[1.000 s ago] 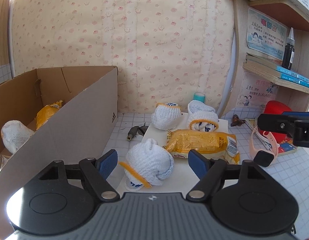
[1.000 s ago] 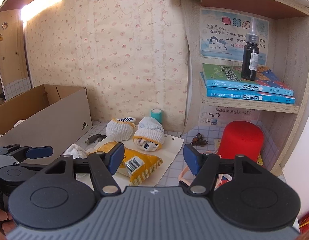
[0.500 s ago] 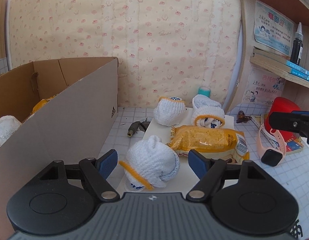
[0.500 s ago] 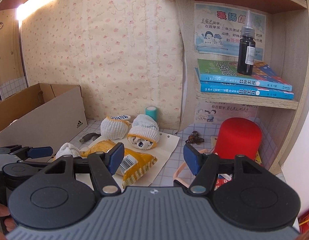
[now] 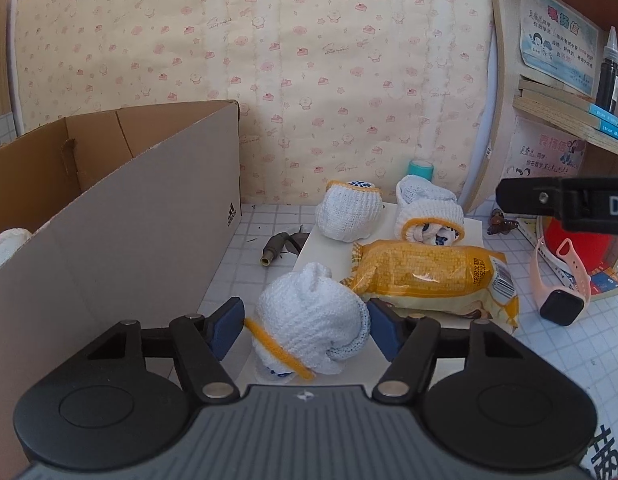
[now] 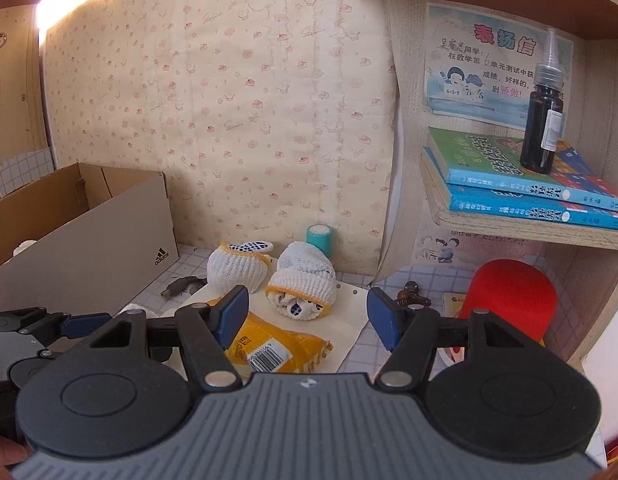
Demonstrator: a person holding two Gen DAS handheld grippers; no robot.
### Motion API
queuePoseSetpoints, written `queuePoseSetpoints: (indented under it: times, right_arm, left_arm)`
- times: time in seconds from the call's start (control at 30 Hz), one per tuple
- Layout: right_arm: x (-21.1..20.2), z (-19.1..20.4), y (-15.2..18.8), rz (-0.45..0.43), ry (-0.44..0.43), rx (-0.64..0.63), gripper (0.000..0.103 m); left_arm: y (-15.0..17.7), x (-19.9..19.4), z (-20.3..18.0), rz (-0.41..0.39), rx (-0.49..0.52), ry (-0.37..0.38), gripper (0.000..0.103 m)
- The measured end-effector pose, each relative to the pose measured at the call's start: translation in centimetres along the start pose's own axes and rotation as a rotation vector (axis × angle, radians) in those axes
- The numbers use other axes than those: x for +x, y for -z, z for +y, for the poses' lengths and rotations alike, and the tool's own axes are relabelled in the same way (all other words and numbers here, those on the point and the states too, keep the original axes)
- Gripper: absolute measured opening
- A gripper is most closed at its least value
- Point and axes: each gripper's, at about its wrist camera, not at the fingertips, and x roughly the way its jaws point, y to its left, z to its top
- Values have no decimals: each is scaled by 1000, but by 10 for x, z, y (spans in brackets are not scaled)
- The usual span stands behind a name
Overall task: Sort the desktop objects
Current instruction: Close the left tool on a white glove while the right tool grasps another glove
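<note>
My left gripper (image 5: 307,320) is open, its blue pads on either side of a balled white knit glove with a yellow cuff (image 5: 309,322) on a white sheet (image 5: 389,364). Two more balled gloves (image 5: 349,216) (image 5: 427,216) lie farther back, also in the right wrist view (image 6: 237,266) (image 6: 303,286). A yellow snack bag (image 5: 429,276) lies between them, and shows in the right wrist view (image 6: 277,350). My right gripper (image 6: 307,316) is open and empty above the bag's right end.
An open cardboard box (image 5: 121,216) stands at the left with a glove inside (image 5: 7,240). A pink smartwatch (image 5: 561,280), a red cup (image 6: 509,300), a teal roll (image 6: 320,238), a hair clip (image 6: 411,294) and a metal plug (image 5: 277,246) lie around. A shelf holds books (image 6: 521,188) and a dark bottle (image 6: 545,120).
My left gripper has moved forward and down so the near glove now sits between its pads. The right gripper has shifted slightly forward.
</note>
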Motion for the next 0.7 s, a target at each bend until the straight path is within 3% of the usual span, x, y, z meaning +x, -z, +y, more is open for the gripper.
queuePoseSetpoints:
  times: [0.3, 0.7]
  right_arm:
    - [73, 7, -16, 104, 15, -15, 64]
    - [134, 10, -18, 206, 54, -4, 63]
  left_arm:
    - [2, -2, -1, -3, 5, 8, 66]
    - [4, -2, 3, -9, -12, 21, 66]
